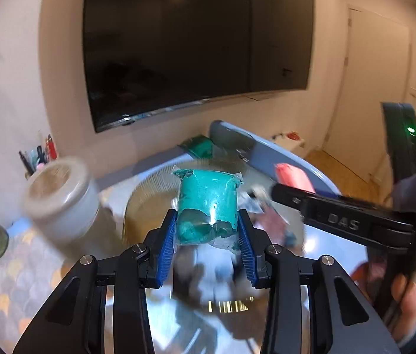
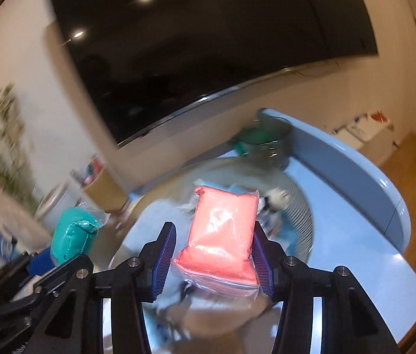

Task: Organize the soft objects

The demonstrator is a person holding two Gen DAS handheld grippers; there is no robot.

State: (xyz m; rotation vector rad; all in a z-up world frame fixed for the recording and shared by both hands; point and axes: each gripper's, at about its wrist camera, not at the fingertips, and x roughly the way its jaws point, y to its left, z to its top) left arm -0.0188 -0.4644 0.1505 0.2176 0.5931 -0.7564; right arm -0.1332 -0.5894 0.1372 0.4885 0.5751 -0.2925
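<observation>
My left gripper [image 1: 207, 218] is shut on a teal clay lump in a clear bag [image 1: 208, 206], held up above a round ribbed basket [image 1: 154, 183]. My right gripper [image 2: 214, 227] is shut on a pink clay block in a clear zip bag [image 2: 222, 230], also lifted over the basket [image 2: 299, 221]. The two grippers hang side by side. The pink bag [image 1: 292, 175] shows at the right of the left wrist view. In the right wrist view the teal bag [image 2: 73, 236] appears at the lower left. Both views are blurred by motion.
A light blue curved table [image 2: 355, 183] carries the basket, which holds several loose packets. A glass bowl [image 2: 272, 144] with a green bag stands at the back. A white jar [image 1: 60, 194] and a pen cup [image 1: 39, 153] are on the left. A dark TV [image 1: 193, 44] hangs on the wall.
</observation>
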